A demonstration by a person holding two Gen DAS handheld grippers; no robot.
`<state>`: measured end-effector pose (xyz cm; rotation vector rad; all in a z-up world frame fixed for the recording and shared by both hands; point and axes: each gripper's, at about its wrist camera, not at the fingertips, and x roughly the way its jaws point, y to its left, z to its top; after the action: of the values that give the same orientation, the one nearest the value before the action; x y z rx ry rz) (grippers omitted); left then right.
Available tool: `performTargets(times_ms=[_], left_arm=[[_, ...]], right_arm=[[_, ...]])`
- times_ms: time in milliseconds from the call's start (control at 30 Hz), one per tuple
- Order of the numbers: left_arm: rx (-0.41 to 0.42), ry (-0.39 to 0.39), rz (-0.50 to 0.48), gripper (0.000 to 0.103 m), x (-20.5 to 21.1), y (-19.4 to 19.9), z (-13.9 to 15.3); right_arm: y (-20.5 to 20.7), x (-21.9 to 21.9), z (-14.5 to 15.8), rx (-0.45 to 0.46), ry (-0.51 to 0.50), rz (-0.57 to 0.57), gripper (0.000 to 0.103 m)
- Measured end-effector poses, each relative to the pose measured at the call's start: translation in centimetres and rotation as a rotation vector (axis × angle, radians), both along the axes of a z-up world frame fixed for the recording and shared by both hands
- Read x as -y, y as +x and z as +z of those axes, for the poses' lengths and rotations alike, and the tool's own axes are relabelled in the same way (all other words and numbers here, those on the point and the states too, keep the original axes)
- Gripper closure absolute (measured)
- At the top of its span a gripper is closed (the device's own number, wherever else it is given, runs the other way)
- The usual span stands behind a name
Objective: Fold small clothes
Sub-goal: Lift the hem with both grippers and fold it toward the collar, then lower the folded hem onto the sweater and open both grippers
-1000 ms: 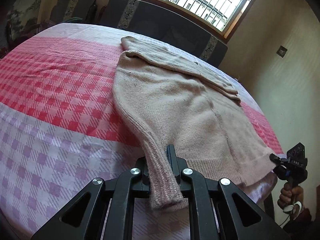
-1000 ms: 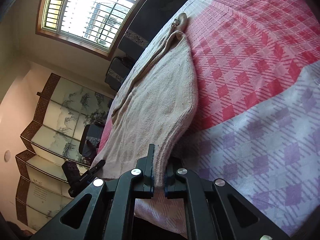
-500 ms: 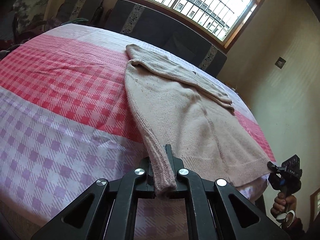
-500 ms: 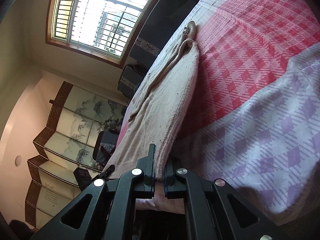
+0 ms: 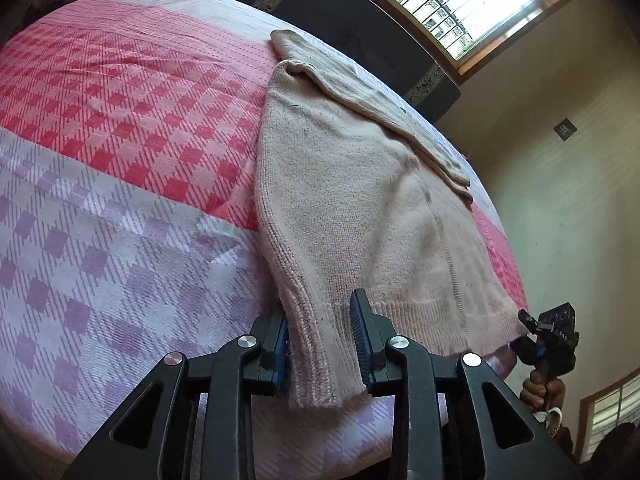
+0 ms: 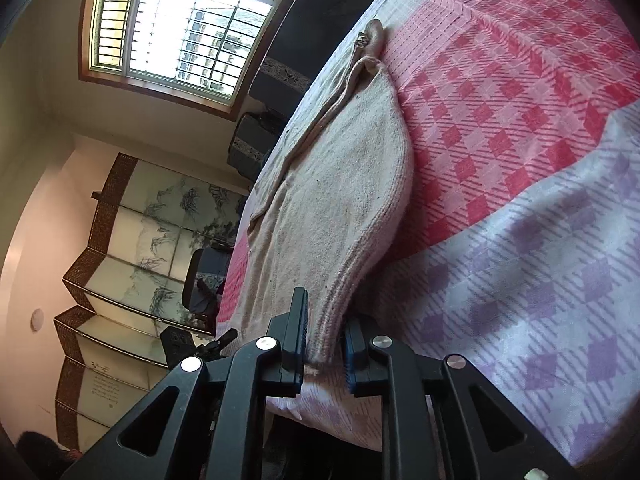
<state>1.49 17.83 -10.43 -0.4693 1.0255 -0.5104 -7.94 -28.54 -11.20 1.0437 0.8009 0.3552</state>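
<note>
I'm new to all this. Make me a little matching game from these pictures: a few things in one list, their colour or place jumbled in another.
Things:
1. sweater
2. bedspread
3. folding screen
4. window

Descriptions:
A. red and lilac checks
B. barred, bright with daylight
C. pale beige knit, lying on the bed
D. painted panels, standing by the wall

Pairs: 1-C, 2-A, 3-D, 4-B

The sweater [image 5: 360,208] hem's underside is hidden where it hangs over the bed [image 5: 120,240] edge. The person's hand [image 5: 540,390] at the lower right is small, perhaps partly cropped.
</note>
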Motion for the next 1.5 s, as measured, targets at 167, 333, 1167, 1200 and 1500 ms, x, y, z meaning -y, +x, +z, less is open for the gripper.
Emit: performTargets(times_ms=[167,333,1167,1200,1500], left_arm=[[0.015,0.007,-0.040,0.054,1.5,1.9,0.4],[0.004,0.020,-0.027,0.099,2.2,2.5,0.9],[0.174,-0.064,0.244,0.099,5.7,29.5,7.7],[0.153,-0.053,0.255,0.099,5.9,30.4,6.8],[-0.131,-0.231,0.354,0.086,4.9,36.8,0.2]], right_arm=[[1.6,0.4,-0.6,-0.006,0.010,0.002,0.069],[1.8,-0.3,-1.2,-0.039,0.029,0.018,0.096],[26.8,10.0,4.5,0.053,0.092,-0.148,0.096],[27.8,10.2,3.6,0.031,0.092,-0.155,0.096],[32.3,12.4,-1.5,-0.002,0.239,-0.220,0.089]])
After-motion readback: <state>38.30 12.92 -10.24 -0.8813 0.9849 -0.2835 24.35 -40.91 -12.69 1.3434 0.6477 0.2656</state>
